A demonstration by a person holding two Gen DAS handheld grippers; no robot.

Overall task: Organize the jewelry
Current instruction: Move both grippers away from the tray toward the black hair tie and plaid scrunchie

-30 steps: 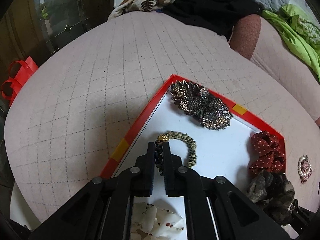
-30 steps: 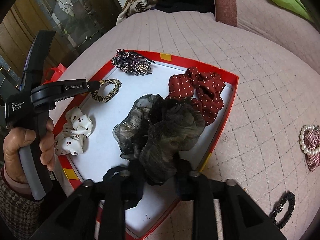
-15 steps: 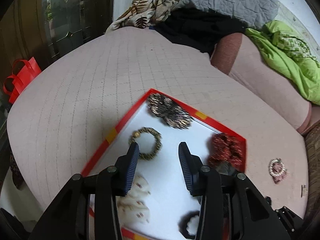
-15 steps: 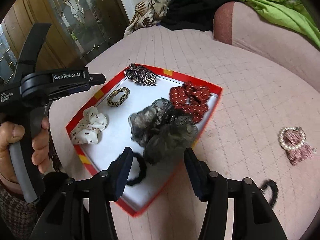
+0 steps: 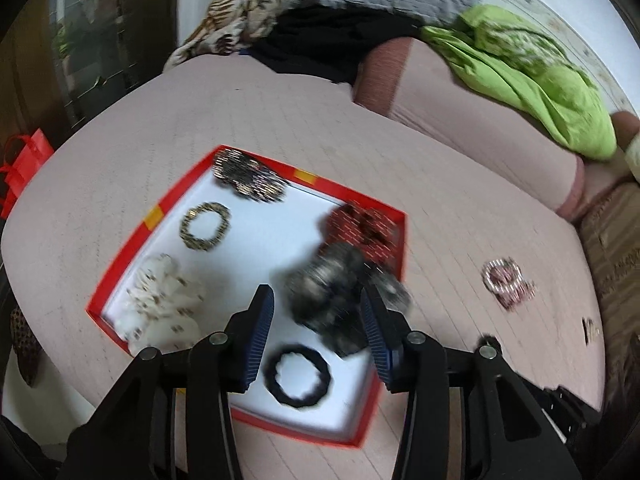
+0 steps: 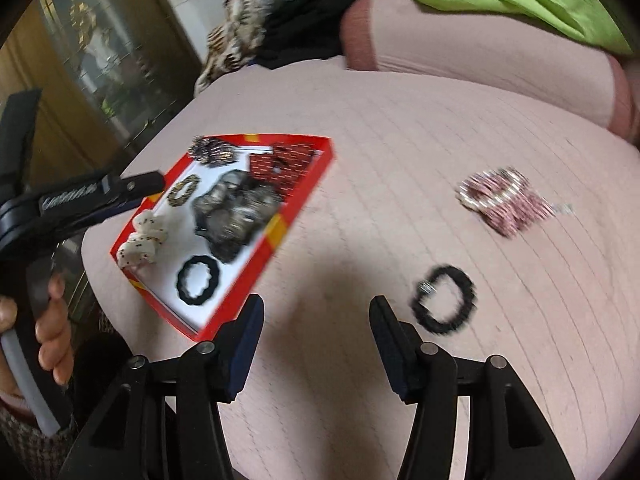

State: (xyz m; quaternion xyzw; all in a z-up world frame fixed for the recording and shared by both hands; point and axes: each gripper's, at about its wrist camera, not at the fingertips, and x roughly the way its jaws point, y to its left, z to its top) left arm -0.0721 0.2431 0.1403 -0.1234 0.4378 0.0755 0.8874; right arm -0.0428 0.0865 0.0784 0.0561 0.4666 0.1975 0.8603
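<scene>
A red tray point(image 5: 168, 200) with a white floor lies on the pink quilted surface; it also shows in the right wrist view point(image 6: 296, 204). In it lie a beaded clip point(image 5: 248, 178), a gold-and-black bracelet point(image 5: 205, 226), a white scrunchie point(image 5: 162, 298), a red dotted scrunchie point(image 5: 366, 226), a grey gauze scrunchie point(image 5: 340, 296) and a black hair tie point(image 5: 298, 374). My left gripper point(image 5: 318, 320) is open and empty above the tray's near part. My right gripper point(image 6: 316, 316) is open and empty over the quilt, right of the tray. A black beaded bracelet point(image 6: 444, 300) and a pearl-and-red piece point(image 6: 502, 198) lie outside the tray.
A pink bolster point(image 5: 460, 96) with green cloth point(image 5: 528, 76) lies at the back right. Patterned and black fabric point(image 5: 320, 40) is piled at the back. A red bag point(image 5: 24, 160) sits off the left edge. A small gold item point(image 5: 590, 330) lies at far right.
Both grippers let go and opened, then pulled back and up. The gold bracelet and the grey scrunchie now lie in the tray. The right gripper swung right toward the black bracelet.
</scene>
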